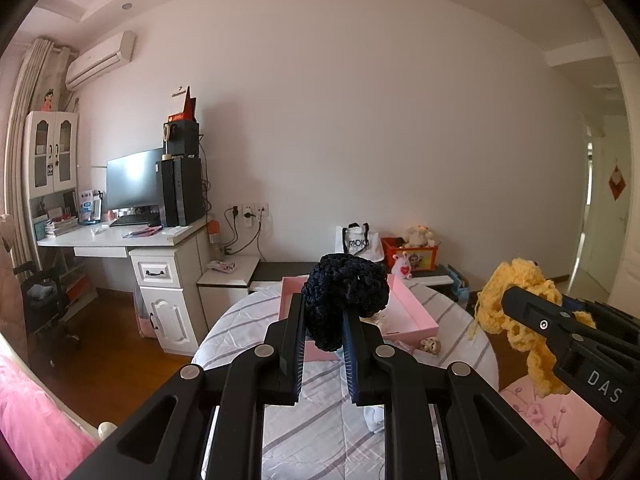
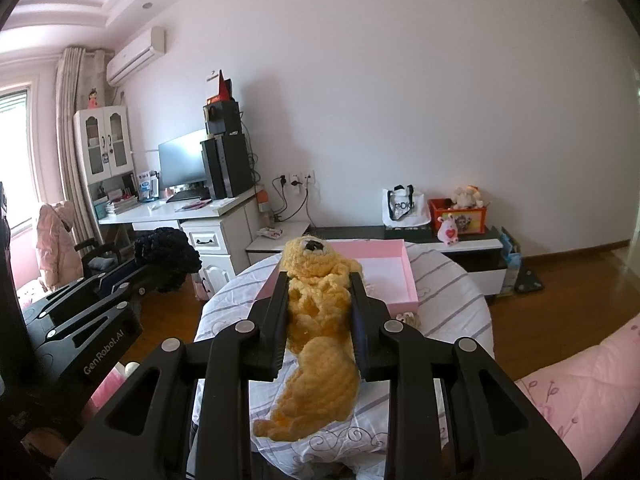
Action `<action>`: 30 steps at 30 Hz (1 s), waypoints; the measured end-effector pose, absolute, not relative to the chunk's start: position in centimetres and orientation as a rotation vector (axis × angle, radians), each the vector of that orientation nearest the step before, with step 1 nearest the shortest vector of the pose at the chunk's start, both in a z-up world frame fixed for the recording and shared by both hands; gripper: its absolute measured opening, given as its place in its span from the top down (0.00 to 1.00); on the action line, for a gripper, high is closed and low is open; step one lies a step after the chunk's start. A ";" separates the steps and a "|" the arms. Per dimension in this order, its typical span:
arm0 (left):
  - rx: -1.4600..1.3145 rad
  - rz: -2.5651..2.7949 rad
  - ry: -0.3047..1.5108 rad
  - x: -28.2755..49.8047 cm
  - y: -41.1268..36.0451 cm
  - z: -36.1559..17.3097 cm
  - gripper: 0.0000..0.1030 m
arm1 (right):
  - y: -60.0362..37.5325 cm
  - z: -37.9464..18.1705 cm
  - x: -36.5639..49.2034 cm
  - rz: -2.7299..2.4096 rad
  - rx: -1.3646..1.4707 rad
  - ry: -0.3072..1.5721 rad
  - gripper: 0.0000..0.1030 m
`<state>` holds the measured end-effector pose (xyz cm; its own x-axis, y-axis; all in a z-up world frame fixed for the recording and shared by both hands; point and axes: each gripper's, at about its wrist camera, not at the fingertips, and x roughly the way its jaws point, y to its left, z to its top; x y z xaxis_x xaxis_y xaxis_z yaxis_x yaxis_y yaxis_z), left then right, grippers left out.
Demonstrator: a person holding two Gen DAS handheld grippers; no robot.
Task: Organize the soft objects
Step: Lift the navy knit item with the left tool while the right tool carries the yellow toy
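The left gripper [image 1: 324,344] has its fingers closed on a dark navy crocheted piece [image 1: 346,300], held in the air in front of the pink tray [image 1: 416,312], at 12 o'clock from the fingers. The right gripper [image 2: 320,312] is clamped on a yellow crocheted toy [image 2: 320,320], whose tail hangs toward 6 o'clock above the round counter [image 2: 452,300] with its striped cloth.

ahead of me the pink tray [image 2: 408,276] lies open-topped and looks mostly bare, with nothing above it. a small toy [image 1: 430,345] sits against its near side. my two loaded grippers hang close together, perhaps crowding each other.
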<state>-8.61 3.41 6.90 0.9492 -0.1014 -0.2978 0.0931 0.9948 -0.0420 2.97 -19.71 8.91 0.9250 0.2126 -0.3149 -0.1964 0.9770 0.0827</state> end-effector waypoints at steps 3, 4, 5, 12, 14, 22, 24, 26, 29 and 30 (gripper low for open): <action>-0.039 -0.101 0.313 -8.0 3.5 7.0 0.87 | -19.7 8.8 3.0 0.210 0.051 0.331 0.76; -0.042 -0.097 0.315 -7.7 3.5 7.1 0.87 | -19.7 8.8 2.9 0.210 0.050 0.333 0.76; -0.043 -0.093 0.318 -6.9 3.4 7.4 0.87 | -19.7 8.7 3.1 0.211 0.050 0.333 0.76; -0.039 -0.089 0.346 -5.6 2.6 7.7 0.87 | -19.6 8.0 3.6 0.211 0.061 0.352 0.76; -0.036 -0.089 0.355 -5.1 2.2 7.7 0.87 | -19.7 7.6 3.9 0.209 0.064 0.362 0.76; -0.033 -0.100 0.416 -1.9 1.8 7.3 0.87 | -20.5 5.7 6.7 0.194 0.103 0.420 0.75; -0.029 -0.100 0.435 -0.8 1.6 7.2 0.87 | -20.9 5.3 7.6 0.192 0.115 0.437 0.75; -0.027 -0.101 0.455 0.4 1.7 7.0 0.87 | -21.3 4.7 8.5 0.188 0.125 0.452 0.75; -0.018 -0.100 0.489 2.4 1.5 6.3 0.87 | -21.8 3.9 9.9 0.178 0.142 0.479 0.75; -0.016 -0.099 0.503 3.3 1.4 6.0 0.87 | -22.0 3.5 10.4 0.174 0.148 0.489 0.75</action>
<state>3.32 1.35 6.05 0.8714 -0.0983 -0.4806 0.0906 0.9951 -0.0393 10.44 -22.00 3.51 0.8683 0.2011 -0.4534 -0.1306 0.9745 0.1822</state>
